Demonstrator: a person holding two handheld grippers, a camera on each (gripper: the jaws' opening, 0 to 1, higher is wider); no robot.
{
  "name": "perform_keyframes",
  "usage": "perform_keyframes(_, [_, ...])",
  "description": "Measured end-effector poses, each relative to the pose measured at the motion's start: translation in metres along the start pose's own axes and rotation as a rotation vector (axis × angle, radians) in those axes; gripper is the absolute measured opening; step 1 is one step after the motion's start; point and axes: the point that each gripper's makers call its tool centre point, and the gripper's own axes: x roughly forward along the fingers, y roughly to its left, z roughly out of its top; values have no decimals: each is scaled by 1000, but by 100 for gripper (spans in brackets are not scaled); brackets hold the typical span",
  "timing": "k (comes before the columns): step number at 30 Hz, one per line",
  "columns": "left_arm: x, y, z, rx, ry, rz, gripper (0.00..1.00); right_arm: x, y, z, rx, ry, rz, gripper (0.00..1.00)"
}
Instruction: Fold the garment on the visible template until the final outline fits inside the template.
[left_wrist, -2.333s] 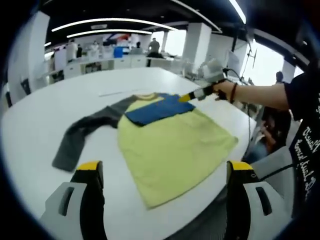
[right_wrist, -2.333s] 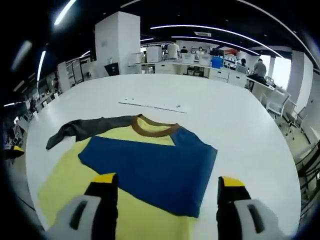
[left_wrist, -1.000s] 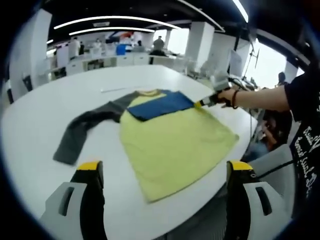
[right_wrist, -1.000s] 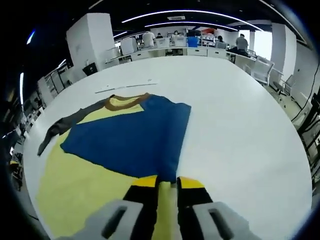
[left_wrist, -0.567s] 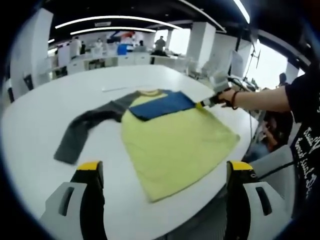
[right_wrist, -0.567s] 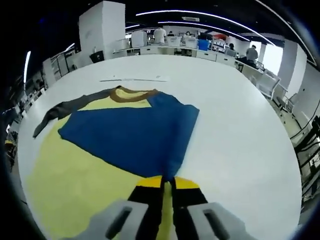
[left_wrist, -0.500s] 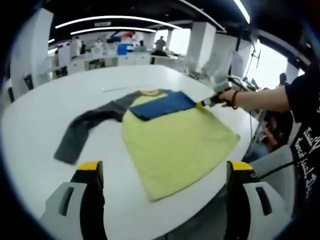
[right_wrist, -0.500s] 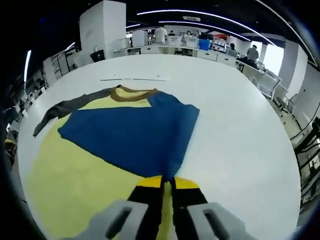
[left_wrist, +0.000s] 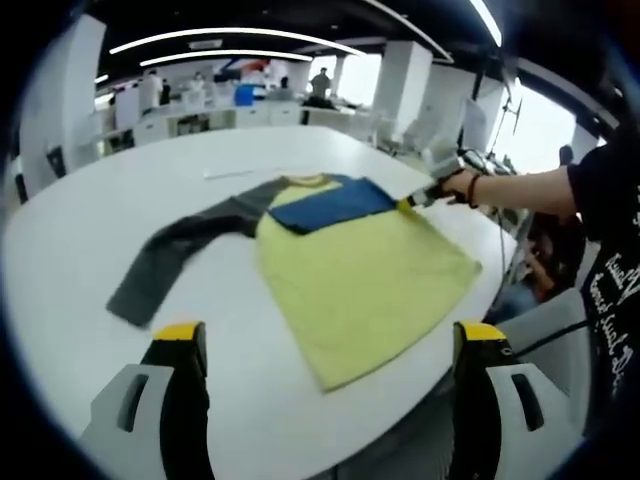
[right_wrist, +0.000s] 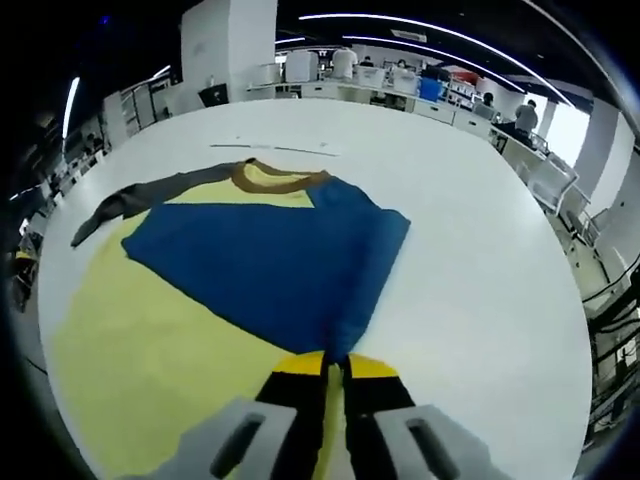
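Lying flat on the white bench (left_wrist: 90, 230), the shirt (left_wrist: 370, 270) shows a yellow body, a brown collar (right_wrist: 272, 178) at the far end, and a blue sleeve (right_wrist: 270, 265) already folded across the chest. The grey sleeve (left_wrist: 170, 265) is stretched out to the left, unfolded, reaching toward the bench's left part.

In the right gripper view, the right gripper (right_wrist: 333, 372) has its yellow-tipped fingers pressed together, pinching the near edge of the blue sleeve where it overlies the yellow body. In the left gripper view the same gripper (left_wrist: 418, 198) sits at the shirt's right shoulder, held by a hand (left_wrist: 462, 186).

The left gripper (left_wrist: 330, 345) hovers near the viewer, well apart from the shirt, its fingers spread wide and empty.

The step in hand looks like the sleeve fold: the blue sleeve is laid in and being set or adjusted by the right gripper. A thin pale strip (right_wrist: 285, 148) lies on the bench beyond the collar; whether it marks the template cannot be told.

Next, the right fingers would need to part and let the blue sleeve lie. The left gripper would then reach for the grey sleeve's cuff and carry it across the body, before the hem is folded up toward the collar.
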Motion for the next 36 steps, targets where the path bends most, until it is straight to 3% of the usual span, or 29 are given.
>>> perform_keyframes(10, [2, -1, -1, -6, 4, -8, 99, -2, -16, -2, -49, 33, 21, 1])
perform_keyframes(21, [3, 0, -1, -7, 6, -7, 99, 3, -31, 1, -44, 44, 44, 1])
perform_keyframes(36, [4, -2, 0, -17, 2, -9, 99, 3, -37, -2, 47, 56, 48, 2])
